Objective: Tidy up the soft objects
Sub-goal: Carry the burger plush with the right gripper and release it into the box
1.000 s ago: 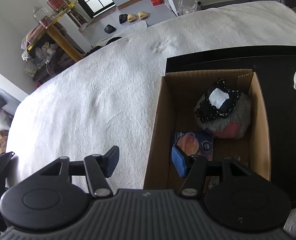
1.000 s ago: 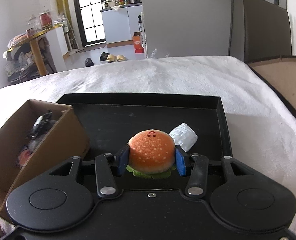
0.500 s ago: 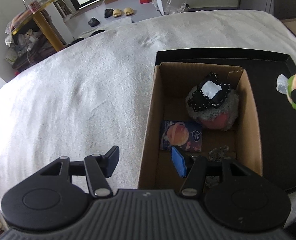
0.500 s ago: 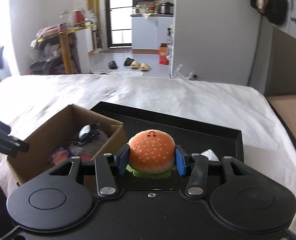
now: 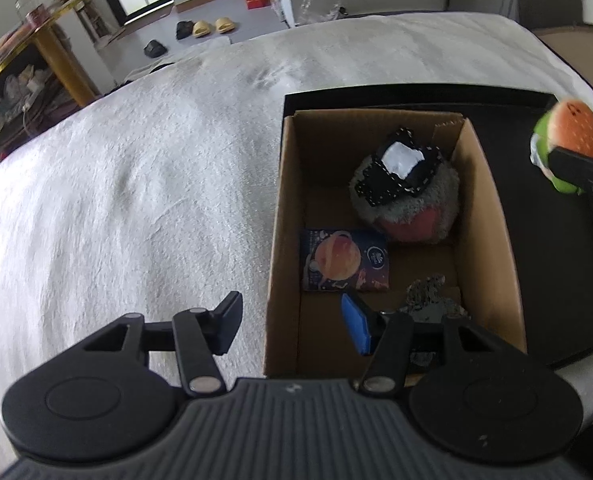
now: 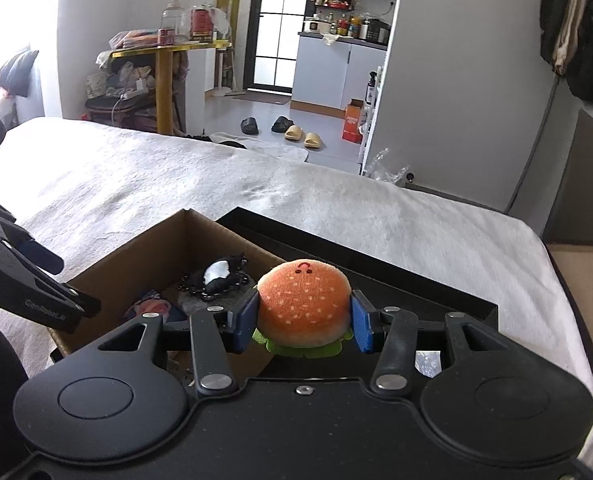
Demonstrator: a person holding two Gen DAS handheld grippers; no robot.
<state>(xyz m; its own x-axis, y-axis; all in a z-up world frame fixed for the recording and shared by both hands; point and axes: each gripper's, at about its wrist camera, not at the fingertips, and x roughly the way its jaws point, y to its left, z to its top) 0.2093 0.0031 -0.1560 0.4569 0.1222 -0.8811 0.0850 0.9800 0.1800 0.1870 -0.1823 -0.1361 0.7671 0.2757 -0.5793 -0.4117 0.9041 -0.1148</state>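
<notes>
My right gripper (image 6: 302, 326) is shut on an orange burger plush (image 6: 304, 304) with a green felt edge, held in the air just right of the open cardboard box (image 6: 136, 252). In the left wrist view the burger plush (image 5: 572, 140) hangs at the right edge, above the black tray (image 5: 556, 260). My left gripper (image 5: 292, 316) straddles the near left wall of the cardboard box (image 5: 492, 220). One finger is outside and the blue pad inside. Its jaws are closing but stand apart from the wall. The box holds a grey-pink plush ball (image 5: 406, 208), a planet-print packet (image 5: 344, 260) and a dark glittery piece (image 5: 428, 300).
The box stands on the black tray (image 6: 416, 280), which lies on a white blanket (image 5: 136, 200) over a bed. A crumpled white packet (image 6: 426, 362) lies on the tray under my right gripper. Flat cardboard (image 6: 584, 272) sits off the bed's right side.
My right gripper has risen and swung left toward the box with the burger plush in it. The left gripper tipped further down over the box's left wall and its jaws narrowed slightly.
</notes>
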